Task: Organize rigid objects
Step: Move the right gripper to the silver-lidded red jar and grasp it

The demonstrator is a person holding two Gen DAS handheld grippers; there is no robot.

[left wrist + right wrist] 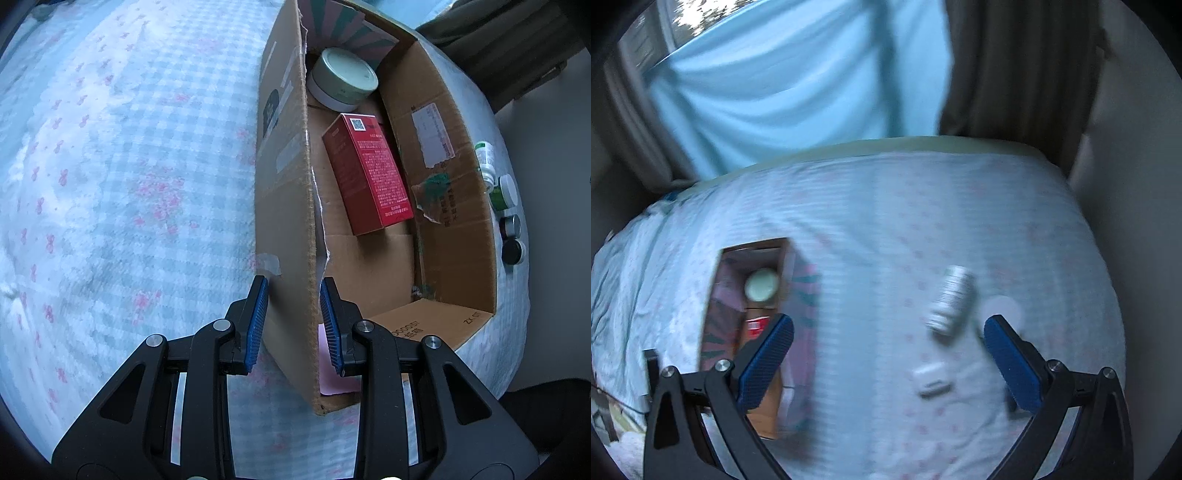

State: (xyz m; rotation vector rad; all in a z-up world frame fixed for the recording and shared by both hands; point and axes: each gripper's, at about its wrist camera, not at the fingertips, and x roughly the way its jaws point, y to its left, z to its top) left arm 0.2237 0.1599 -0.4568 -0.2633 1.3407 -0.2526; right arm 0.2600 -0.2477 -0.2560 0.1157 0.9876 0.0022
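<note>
— Cardboard first: where does the cardboard box (436, 192) stand?
— On the bed (110, 166), on its blue-checked cover with pink flowers. The left claw (293, 325) is clamped on the box's near wall, one blue pad outside and one inside.
— What lies inside the box?
— A red carton (369, 173) lying flat on the bottom, and beyond it a round tin (343, 79) with a pale green lid, leaning in the far corner.
— And outside?
— Just past the box's right wall, small jars (511, 206) and a white bottle (485, 158) lie in a row on the cover.
— The other claw?
— The right claw (886, 354) hangs above the bed with its jaws wide apart and nothing between them. Below it lie a white bottle on its side (951, 299) and a small white case (932, 378), both blurred; the box sits off to the left.
</note>
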